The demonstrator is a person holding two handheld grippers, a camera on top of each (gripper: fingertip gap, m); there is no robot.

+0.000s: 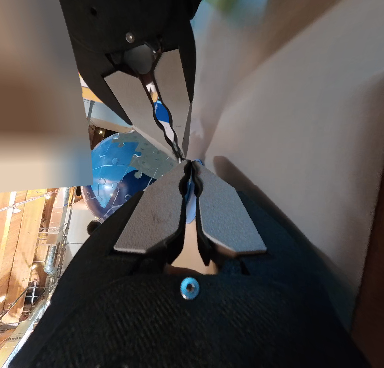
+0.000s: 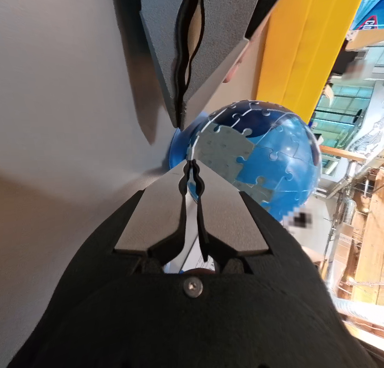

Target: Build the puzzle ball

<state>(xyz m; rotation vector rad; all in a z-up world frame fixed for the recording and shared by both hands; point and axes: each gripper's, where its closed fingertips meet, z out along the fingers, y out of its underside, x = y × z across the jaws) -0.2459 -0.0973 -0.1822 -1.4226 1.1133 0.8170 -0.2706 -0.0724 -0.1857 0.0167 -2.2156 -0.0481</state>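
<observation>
The puzzle ball [image 2: 270, 156] is a blue sphere with grey patches where pieces show their backs. It rests on a blue base [image 2: 177, 148] on the white table [image 2: 62, 109]. My left gripper [image 1: 190, 162] is shut, with the light blue base [image 1: 190, 206] showing between its fingers. In the right wrist view it [image 2: 179, 124] comes in from the top and touches the base's rim. My right gripper [image 2: 191, 162] is shut with its tips at the ball's lower grey edge. It shows in the left wrist view [image 1: 180, 158], tip to tip with the left gripper. The ball [image 1: 116, 171] lies behind both.
The white table [image 1: 291, 129] fills much of both views. A yellow panel [image 2: 301, 46] stands behind the ball. Wooden beams and metal ducting [image 2: 353, 233] show far behind. A person's hand [image 2: 230, 75] shows behind the left gripper. My two grippers' fingertips are within a few centimetres of each other.
</observation>
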